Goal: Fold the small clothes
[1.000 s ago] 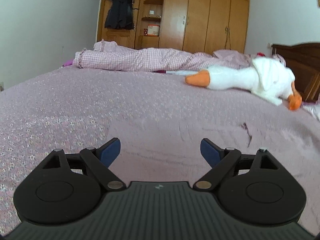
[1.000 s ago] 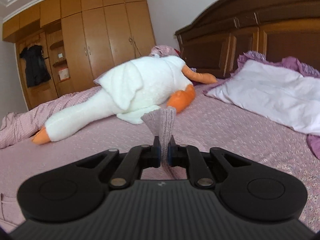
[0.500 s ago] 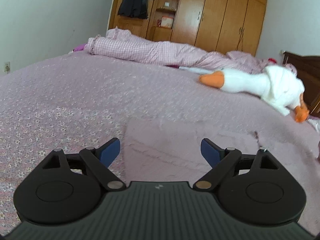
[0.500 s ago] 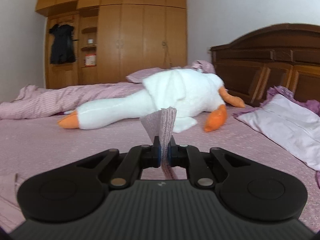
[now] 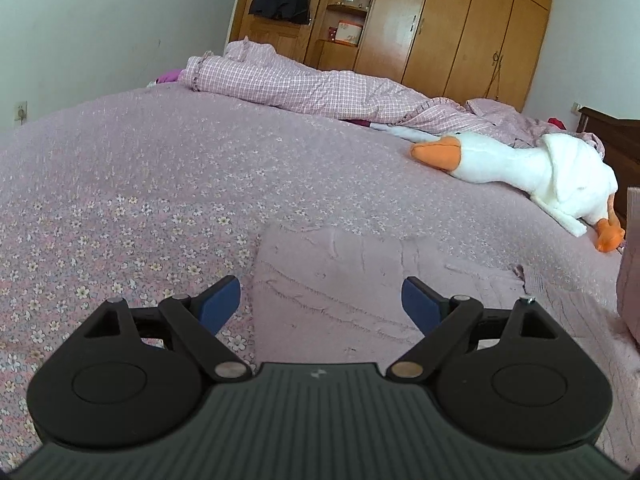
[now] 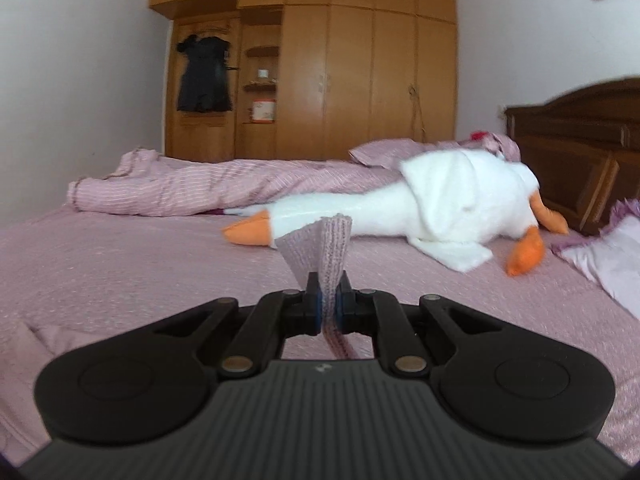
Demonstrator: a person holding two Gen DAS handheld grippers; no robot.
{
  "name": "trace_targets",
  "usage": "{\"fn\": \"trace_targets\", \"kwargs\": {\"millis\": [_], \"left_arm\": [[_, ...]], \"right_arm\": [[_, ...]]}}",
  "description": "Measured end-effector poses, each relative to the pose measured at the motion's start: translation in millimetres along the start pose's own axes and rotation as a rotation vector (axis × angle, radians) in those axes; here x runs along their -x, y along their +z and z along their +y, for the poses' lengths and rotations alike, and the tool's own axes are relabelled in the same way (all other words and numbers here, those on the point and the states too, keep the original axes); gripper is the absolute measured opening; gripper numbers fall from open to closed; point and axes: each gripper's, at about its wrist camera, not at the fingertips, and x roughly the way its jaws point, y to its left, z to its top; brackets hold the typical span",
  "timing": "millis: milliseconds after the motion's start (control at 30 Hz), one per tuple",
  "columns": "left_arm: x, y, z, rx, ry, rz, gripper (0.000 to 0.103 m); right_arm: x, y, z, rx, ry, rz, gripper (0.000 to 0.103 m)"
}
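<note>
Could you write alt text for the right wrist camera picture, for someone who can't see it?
The right claw pinches a pink knit garment shut above a pink bedspread. Beyond lie a white plush goose and a wooden wardrobe.

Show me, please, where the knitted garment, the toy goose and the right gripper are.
knitted garment point(image 5: 344, 280): left wrist view, flat middle.
toy goose point(image 6: 460, 196): right wrist view, white body.
right gripper point(image 6: 329, 304): right wrist view, between its fingertips.

Wooden wardrobe point(image 6: 332, 60), dark headboard point(image 6: 580, 152), seemingly white walls point(image 5: 100, 20).
</note>
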Motion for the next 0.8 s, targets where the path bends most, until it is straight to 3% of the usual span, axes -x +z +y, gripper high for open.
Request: {"fn": "trace_targets", "kwargs": {"millis": [233,400,533,800], "left_arm": [[1,3,3,0.025,-0.009,0.005,0.092],[-2,1,5,0.057,-0.006,0.028,0.092],[-3,-1,4,0.037,0.008,0.032,0.092],[-1,1,8,0.044,0.025,0.023,0.092]], "right_arm": [[13,1,66,0.124,-0.024,-0.111,0.010],[24,-7,117,0.191,0.022,-0.205,0.010],[30,-10,137,0.191,0.048,-0.212,0.010],[33,-17,137,0.183,0.063,-0.173,0.010]]}}
